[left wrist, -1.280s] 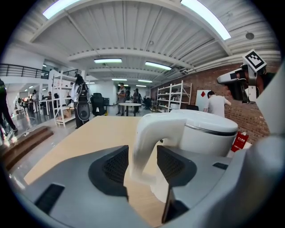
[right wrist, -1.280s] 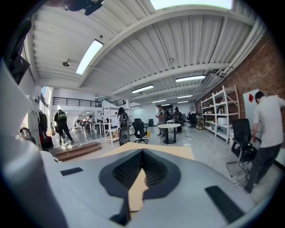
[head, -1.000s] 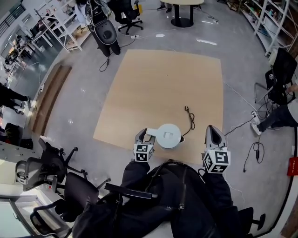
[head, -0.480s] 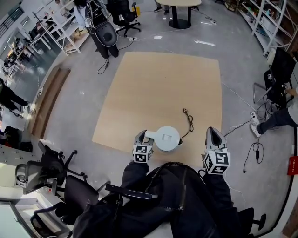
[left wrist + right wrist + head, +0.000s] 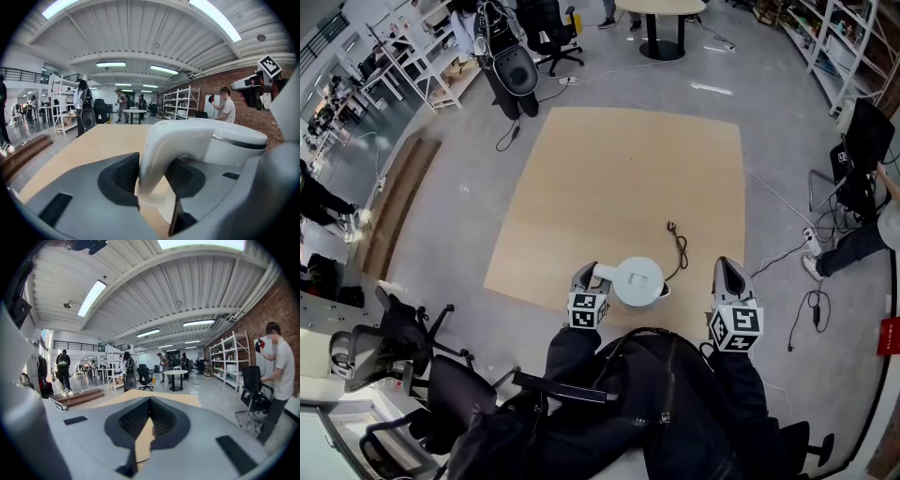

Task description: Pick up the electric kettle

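A white electric kettle (image 5: 637, 281) stands near the front edge of a light wooden board (image 5: 628, 169) on the floor. Its curved handle (image 5: 187, 136) points left. My left gripper (image 5: 589, 274) is at that handle, and in the left gripper view the handle runs down between the two dark pads (image 5: 123, 176). The jaws are closing round it, and I see no firm squeeze. My right gripper (image 5: 728, 267) hangs to the right of the kettle, apart from it. Its pads (image 5: 136, 418) meet with nothing between them.
The kettle's black cord (image 5: 680, 246) trails over the board behind it. Office chairs (image 5: 403, 337) stand at the lower left. Cables and a power strip (image 5: 811, 234) lie on the floor to the right. A person (image 5: 276, 380) stands at the far right.
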A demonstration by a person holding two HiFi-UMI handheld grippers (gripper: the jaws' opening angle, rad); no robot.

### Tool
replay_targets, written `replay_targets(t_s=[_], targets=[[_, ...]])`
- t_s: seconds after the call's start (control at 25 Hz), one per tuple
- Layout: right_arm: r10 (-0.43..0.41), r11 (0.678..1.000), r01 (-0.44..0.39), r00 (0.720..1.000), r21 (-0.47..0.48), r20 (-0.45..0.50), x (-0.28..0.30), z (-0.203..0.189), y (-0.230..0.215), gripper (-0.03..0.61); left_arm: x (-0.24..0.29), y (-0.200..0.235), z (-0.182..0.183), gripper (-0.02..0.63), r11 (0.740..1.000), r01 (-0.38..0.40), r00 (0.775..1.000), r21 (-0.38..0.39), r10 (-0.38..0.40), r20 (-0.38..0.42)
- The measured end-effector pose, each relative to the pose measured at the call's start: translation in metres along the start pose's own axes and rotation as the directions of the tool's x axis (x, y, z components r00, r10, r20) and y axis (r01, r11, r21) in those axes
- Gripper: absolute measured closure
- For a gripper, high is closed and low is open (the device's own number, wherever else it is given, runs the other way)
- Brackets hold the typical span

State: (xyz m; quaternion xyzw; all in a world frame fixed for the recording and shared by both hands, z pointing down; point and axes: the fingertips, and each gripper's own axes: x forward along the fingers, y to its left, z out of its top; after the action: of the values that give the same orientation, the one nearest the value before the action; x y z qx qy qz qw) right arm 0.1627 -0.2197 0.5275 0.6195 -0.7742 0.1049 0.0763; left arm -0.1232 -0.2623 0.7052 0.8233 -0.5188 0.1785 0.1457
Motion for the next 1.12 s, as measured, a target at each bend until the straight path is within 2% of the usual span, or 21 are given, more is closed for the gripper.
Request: replay_targets(t_s=[0.36, 0.6, 0.76, 1.12], targets=[[-0.01, 1.0, 0.01, 1.0, 0.0, -0.001, -0.004, 0.001, -0.004, 0.575, 0.002, -0.009, 0.025, 0.453, 0.998, 0.052, 0.998, -0.031, -0.05, 0.04], [-0.01, 1.0, 0.01, 1.0, 0.004, 0.001, -0.006, 0.004, -0.006, 0.575, -0.006, -0.016, 0.071, 0.453, 0.997, 0.068, 0.993, -0.041, -0.064, 0.103], [-0.006, 1.0, 0.006, 1.0, 0.006, 0.004, -0.006, 0.005, -0.004, 0.575, -0.015, -0.019, 0.104, 0.451, 0.998, 0.056, 0.99, -0.038, -0.05, 0.132], [0.006, 1.0, -0.006, 1.0, -0.011, 0.017, -0.001, 0.012, 0.008, 0.575, -0.039, -0.009, 0.155, 0.453, 0.996, 0.005, 0.985, -0.094, 0.011, 0.174]])
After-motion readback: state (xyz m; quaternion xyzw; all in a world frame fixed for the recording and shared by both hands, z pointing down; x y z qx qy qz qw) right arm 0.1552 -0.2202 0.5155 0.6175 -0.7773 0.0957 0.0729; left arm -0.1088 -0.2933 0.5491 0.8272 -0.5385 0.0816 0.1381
